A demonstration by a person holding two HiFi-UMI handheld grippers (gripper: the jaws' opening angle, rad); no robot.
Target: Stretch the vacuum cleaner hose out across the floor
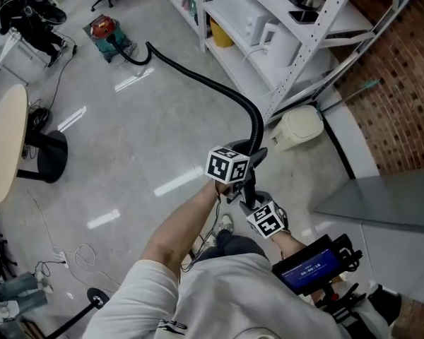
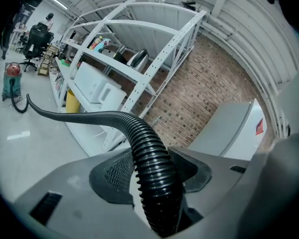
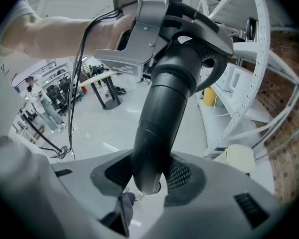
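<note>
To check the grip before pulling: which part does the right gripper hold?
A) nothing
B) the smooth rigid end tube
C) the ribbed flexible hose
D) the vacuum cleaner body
B: the right gripper view shows the right gripper closed on the smooth rigid end tube; the ribbed hose sits in the left gripper.

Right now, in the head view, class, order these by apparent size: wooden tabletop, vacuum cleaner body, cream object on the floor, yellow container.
1. wooden tabletop
2. cream object and vacuum cleaner body: alike, vacuum farther off, so unranked
3. yellow container
</note>
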